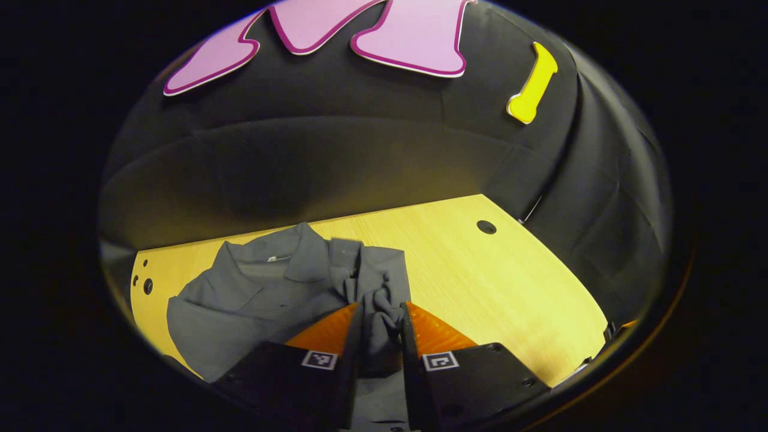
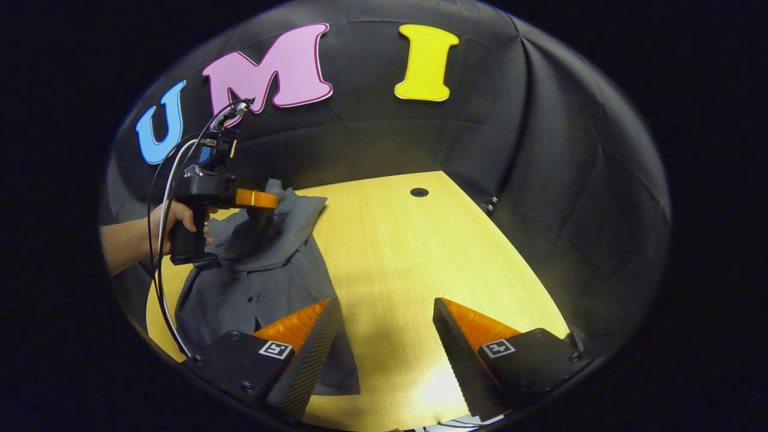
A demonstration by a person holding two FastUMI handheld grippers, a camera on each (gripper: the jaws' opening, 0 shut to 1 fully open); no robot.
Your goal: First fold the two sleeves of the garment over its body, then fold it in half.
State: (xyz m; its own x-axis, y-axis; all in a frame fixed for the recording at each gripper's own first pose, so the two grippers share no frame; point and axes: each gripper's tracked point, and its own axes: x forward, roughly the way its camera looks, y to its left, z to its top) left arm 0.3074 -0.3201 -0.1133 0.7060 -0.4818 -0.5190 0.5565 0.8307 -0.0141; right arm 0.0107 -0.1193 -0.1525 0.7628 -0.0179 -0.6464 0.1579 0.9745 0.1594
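Note:
A grey collared shirt [image 1: 264, 294] lies on the wooden table [image 1: 480, 276], collar toward the back wall. In the left gripper view my left gripper [image 1: 381, 315] is shut on a bunched sleeve [image 1: 378, 300] of that shirt, lifted over the shirt's body. The right gripper view has the shirt [image 2: 258, 282] at left, with the left gripper [image 2: 255, 199] held by a hand [image 2: 174, 222] above its upper part, cloth hanging from it. My right gripper [image 2: 384, 312] stands open above the table, beside the shirt's lower right edge, nothing between its fingers.
A round cable hole [image 2: 419, 192] sits near the table's far edge. Small holes [image 1: 146, 279] mark the table's left end. Black cloth walls close the booth behind and on the right. Cables [image 2: 165, 240] trail from the left gripper.

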